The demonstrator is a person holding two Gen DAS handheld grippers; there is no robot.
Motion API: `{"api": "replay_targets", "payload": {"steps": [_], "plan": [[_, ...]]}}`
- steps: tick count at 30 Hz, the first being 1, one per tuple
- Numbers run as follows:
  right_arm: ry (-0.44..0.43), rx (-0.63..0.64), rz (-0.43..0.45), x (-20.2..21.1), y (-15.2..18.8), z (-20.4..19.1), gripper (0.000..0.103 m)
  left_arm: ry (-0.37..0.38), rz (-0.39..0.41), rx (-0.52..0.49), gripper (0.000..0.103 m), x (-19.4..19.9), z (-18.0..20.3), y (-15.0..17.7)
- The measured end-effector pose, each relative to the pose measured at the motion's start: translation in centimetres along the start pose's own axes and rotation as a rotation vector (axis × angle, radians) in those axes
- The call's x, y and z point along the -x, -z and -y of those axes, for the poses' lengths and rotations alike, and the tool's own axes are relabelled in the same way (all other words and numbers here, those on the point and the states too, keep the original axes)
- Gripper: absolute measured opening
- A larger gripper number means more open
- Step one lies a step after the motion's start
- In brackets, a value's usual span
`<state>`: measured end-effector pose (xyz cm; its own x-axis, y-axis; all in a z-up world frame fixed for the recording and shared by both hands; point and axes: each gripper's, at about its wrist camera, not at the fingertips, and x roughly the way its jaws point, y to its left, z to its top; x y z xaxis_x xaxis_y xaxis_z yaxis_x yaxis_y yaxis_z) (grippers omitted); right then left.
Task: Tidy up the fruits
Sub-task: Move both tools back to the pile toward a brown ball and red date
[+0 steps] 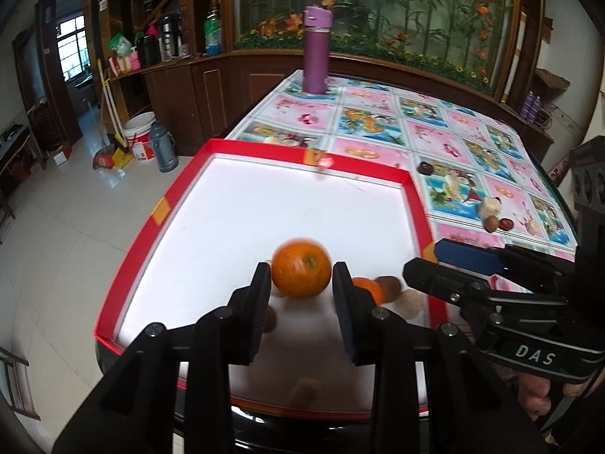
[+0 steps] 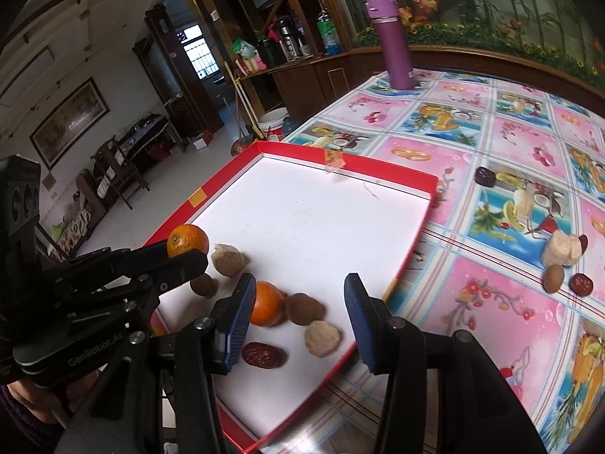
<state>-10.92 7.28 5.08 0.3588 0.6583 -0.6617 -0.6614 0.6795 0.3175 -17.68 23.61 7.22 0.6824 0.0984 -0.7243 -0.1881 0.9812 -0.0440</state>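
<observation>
My left gripper [image 1: 301, 276] is shut on an orange [image 1: 301, 268] and holds it just above the white floor of the red-rimmed box lid [image 1: 264, 147]. In the right wrist view the same orange [image 2: 188, 240] sits between the left gripper's fingers. My right gripper [image 2: 298, 299] is open and empty over the lid's near right corner. In the lid lie a second orange [image 2: 267, 303], a brown round fruit [image 2: 304, 308], a pale lump [image 2: 322, 338], a red date [image 2: 263, 354], another pale lump [image 2: 228, 259] and a small brown fruit [image 2: 204, 286].
On the fruit-patterned tablecloth [image 2: 491, 143] right of the lid lie a dark date [image 2: 485, 176], a white piece [image 2: 561, 251], a brown nut [image 2: 554, 283] and a red date [image 2: 581, 284]. A purple bottle [image 2: 391, 43] stands at the far edge. The floor drops off to the left.
</observation>
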Motion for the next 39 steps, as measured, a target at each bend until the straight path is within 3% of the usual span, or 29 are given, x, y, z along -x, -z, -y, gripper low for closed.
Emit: {"api": "replay_targets", "payload": {"steps": [2,13,20,25,35,39], "plan": [[0.006,-0.004,0.006,0.4,0.1,0.5,0.048,0.001,0.008,-0.007,0.055,0.2,0.6,-0.1],[0.107,-0.065,0.011,3.8,2.0,6.4,0.048,0.107,0.022,-0.135,0.061,0.4,7.6,-1.8],[0.237,-0.15,0.026,7.9,3.8,12.9,0.048,0.189,-0.041,-0.239,0.061,-2.1,13.6,-1.9],[0.285,-0.204,0.029,9.1,3.8,16.4,0.048,0.229,-0.068,-0.283,0.061,-4.0,17.0,-2.6],[0.307,-0.148,-0.007,6.6,1.5,18.0,0.047,0.254,-0.12,-0.299,0.059,-7.5,19.5,-3.4],[0.33,-0.115,-0.028,5.2,0.9,17.9,0.037,0.248,-0.125,-0.305,0.054,-7.8,19.3,-3.7]]}}
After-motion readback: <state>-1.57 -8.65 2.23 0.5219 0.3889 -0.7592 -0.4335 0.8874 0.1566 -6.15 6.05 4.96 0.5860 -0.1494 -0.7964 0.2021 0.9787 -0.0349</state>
